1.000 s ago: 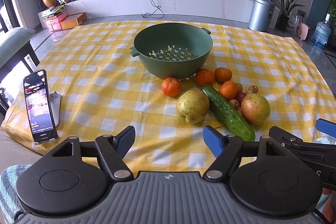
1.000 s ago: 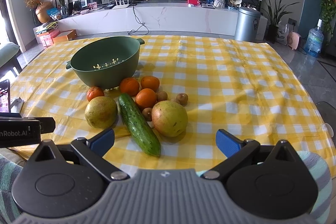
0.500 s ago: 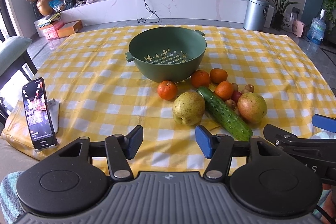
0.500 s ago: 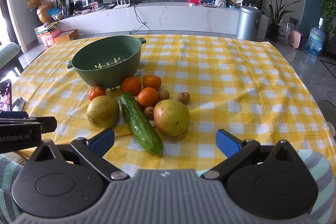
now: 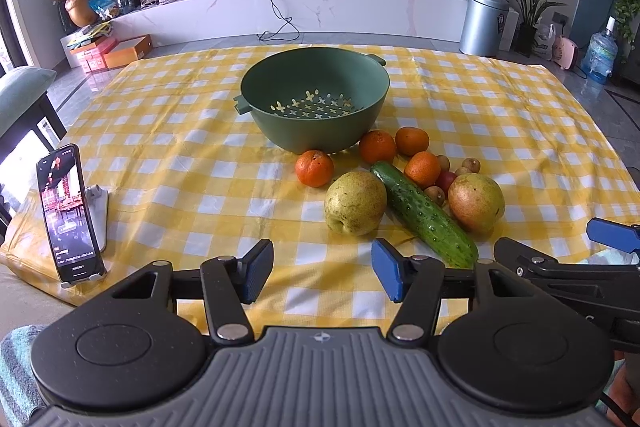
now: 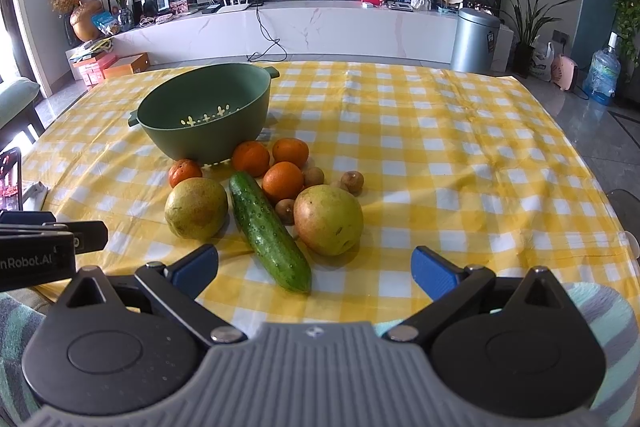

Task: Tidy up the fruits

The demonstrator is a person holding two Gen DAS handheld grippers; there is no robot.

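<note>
An empty green colander bowl (image 5: pixel 316 99) (image 6: pixel 204 115) stands mid-table. In front of it lie several oranges (image 5: pixel 314 167) (image 6: pixel 283 181), two pears (image 5: pixel 355 203) (image 6: pixel 328 219), a cucumber (image 5: pixel 422 213) (image 6: pixel 269 229) and a few small brown fruits (image 6: pixel 353 181). My left gripper (image 5: pixel 322 273) is open and empty at the table's near edge, short of the left pear. My right gripper (image 6: pixel 314 269) is open wide and empty, just short of the cucumber's near end and the right pear (image 5: pixel 476 202).
A yellow checked cloth (image 5: pixel 160 155) (image 6: pixel 460 155) covers the table. A phone on a stand (image 5: pixel 70 215) stands at the near left edge. Beyond the far edge are a floor, a white TV unit (image 5: pixel 320 7) and a metal bin (image 5: pixel 482 23).
The left gripper's fingers have closed in somewhat, still open, and its view has lifted slightly. The right gripper has edged a little toward the fruit. The fruit has not moved.
</note>
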